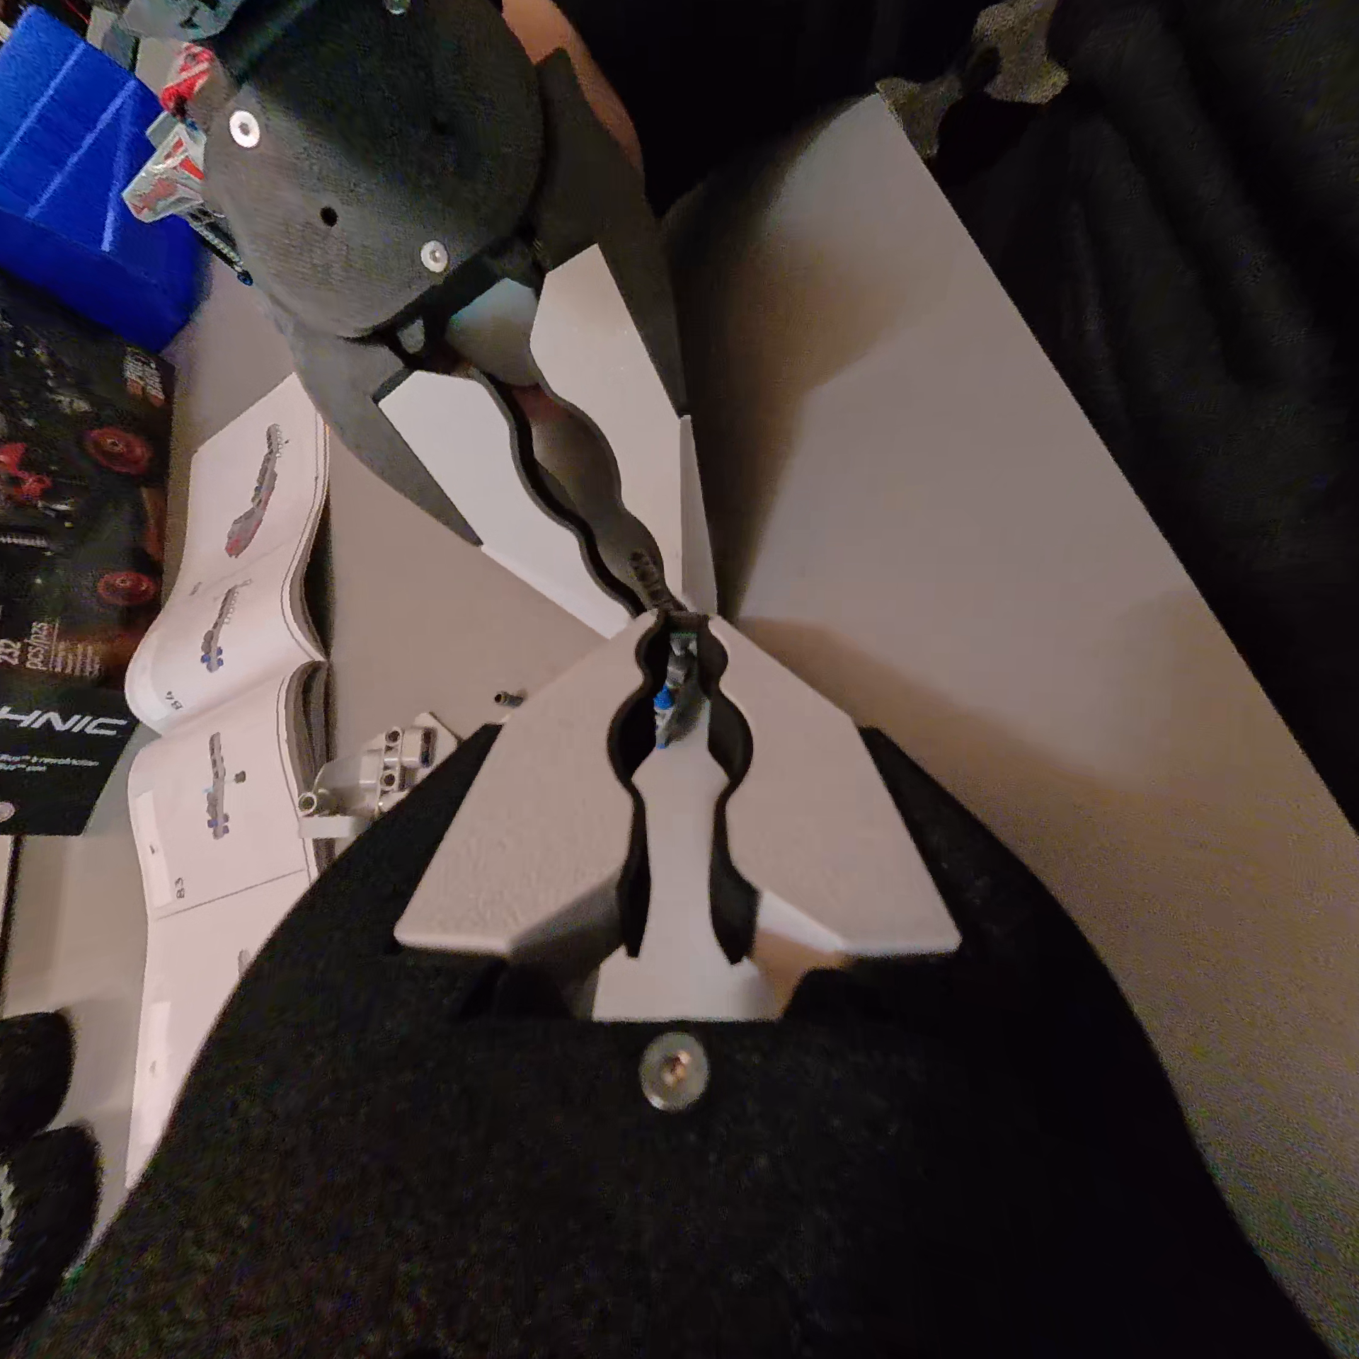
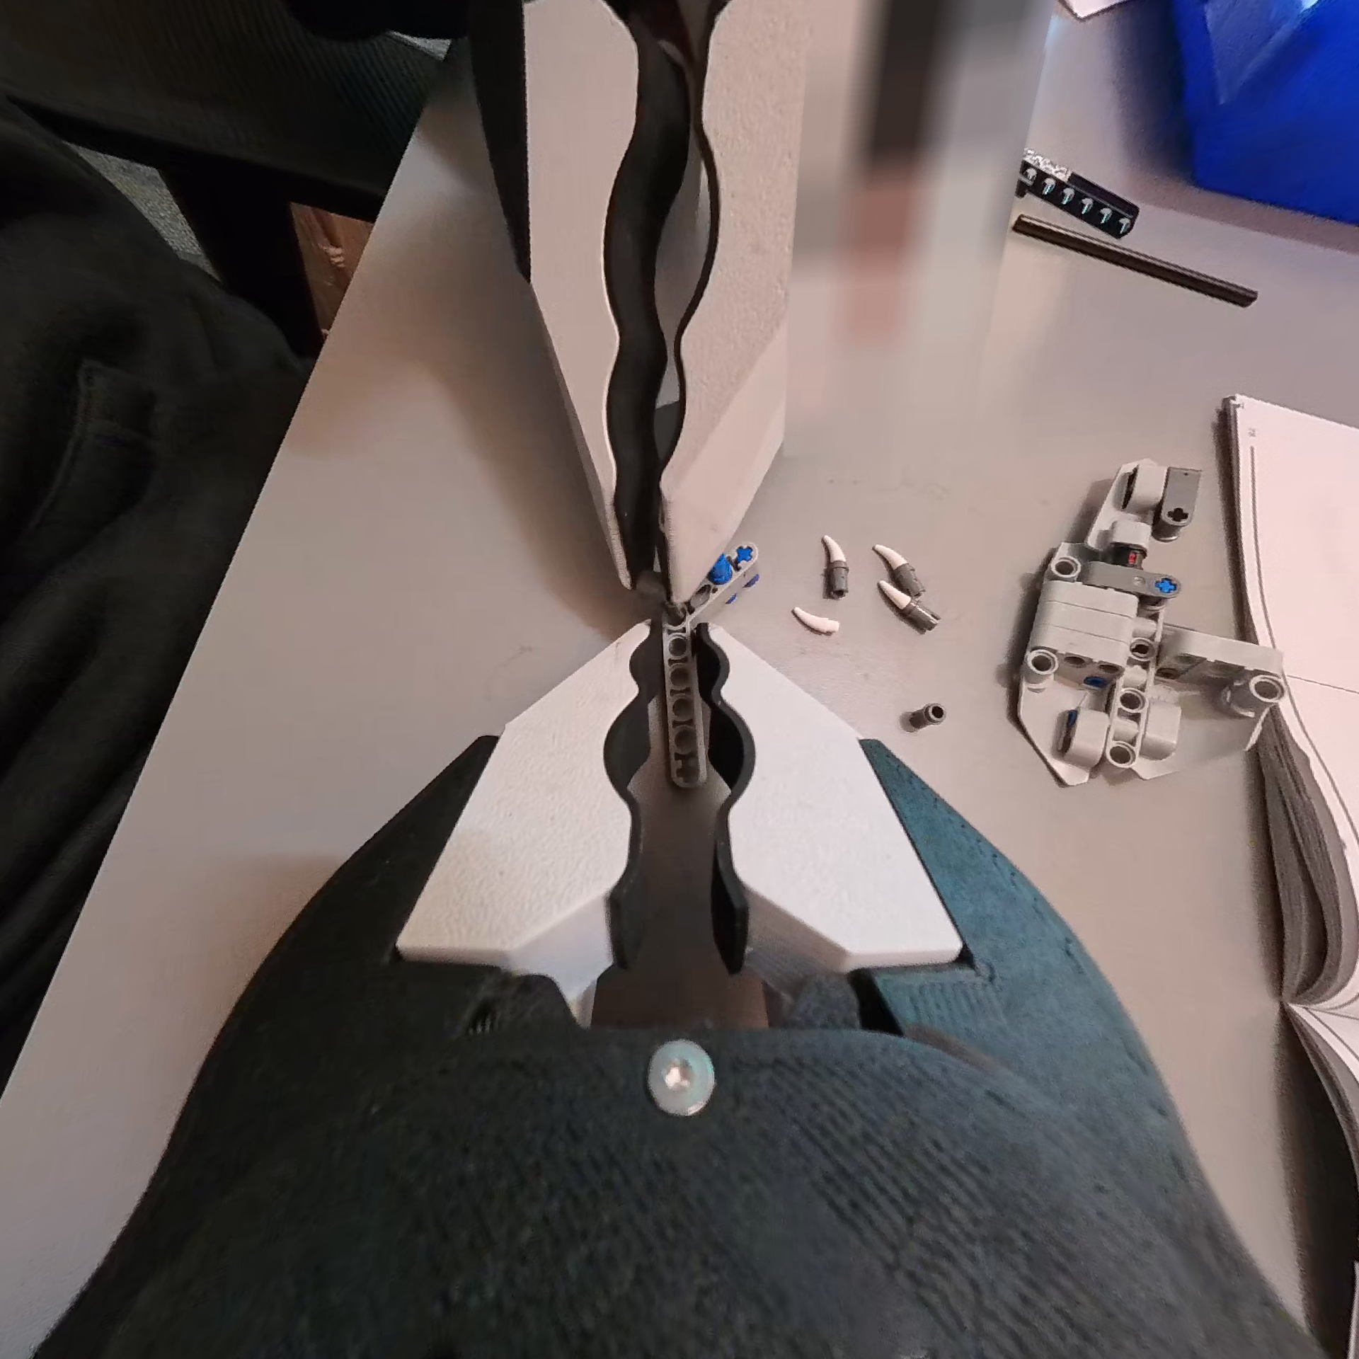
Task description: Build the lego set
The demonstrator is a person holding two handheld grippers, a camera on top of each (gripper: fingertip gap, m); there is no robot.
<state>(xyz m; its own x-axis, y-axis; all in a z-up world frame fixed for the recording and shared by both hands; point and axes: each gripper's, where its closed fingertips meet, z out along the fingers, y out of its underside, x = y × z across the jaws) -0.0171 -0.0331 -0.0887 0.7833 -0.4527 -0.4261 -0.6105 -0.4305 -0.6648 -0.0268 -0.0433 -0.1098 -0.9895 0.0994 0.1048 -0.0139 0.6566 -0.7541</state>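
Observation:
In the right wrist view my right gripper (image 2: 678, 631) is shut on a light grey holed beam (image 2: 684, 706) that stands lengthwise between its black wavy pads. A second grey beam with blue pins (image 2: 724, 577) joins its far end at an angle. My left gripper (image 2: 647, 577) comes down from the top and its tips meet that joint. In the left wrist view my left gripper (image 1: 680, 632) is shut on the small grey piece with a blue pin (image 1: 673, 695). The right gripper (image 1: 665, 599) reaches in from the upper left, tip to tip with it.
Several white claw pieces (image 2: 893, 562), a dark bush (image 2: 926, 715) and a grey subassembly (image 2: 1125, 647) lie to the right. An open instruction booklet (image 2: 1294, 588), a black pinned beam (image 2: 1077, 195), a black axle (image 2: 1132, 257) and a blue bin (image 2: 1272, 95) lie beyond. A dark set box (image 1: 66, 551) lies at the left. Both grippers' tips are close together, under 4 cm apart.

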